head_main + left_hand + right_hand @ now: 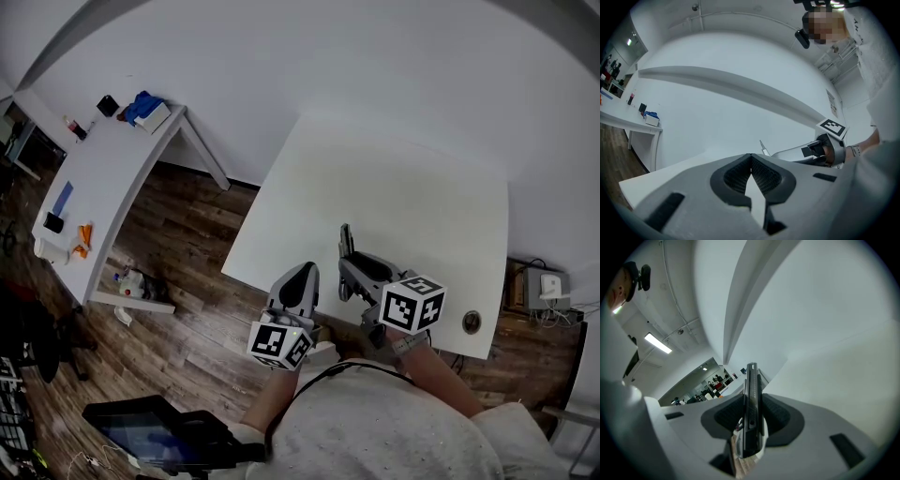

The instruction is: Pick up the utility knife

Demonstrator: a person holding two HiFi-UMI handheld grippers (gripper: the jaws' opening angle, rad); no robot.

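Note:
A dark, slim utility knife [751, 413] stands on edge between the pads of my right gripper [752, 420], which is shut on it. In the head view the knife [345, 244] sticks out past the right gripper [351, 274] above the near part of the white table [403, 187]. The left gripper view shows its pointed tip [763, 147] ahead of the right gripper [787, 152]. My left gripper [302, 274] hovers at the table's near edge, to the left of the right one. Its jaws [751, 157] meet at the tips with nothing between them.
A second white desk [98, 187] stands at the left with a blue bundle [142, 105] and small items on it. Wooden floor [187, 272] lies between the two tables. A cable hole [472, 322] sits at the table's near right corner. A dark screen [150, 436] is at lower left.

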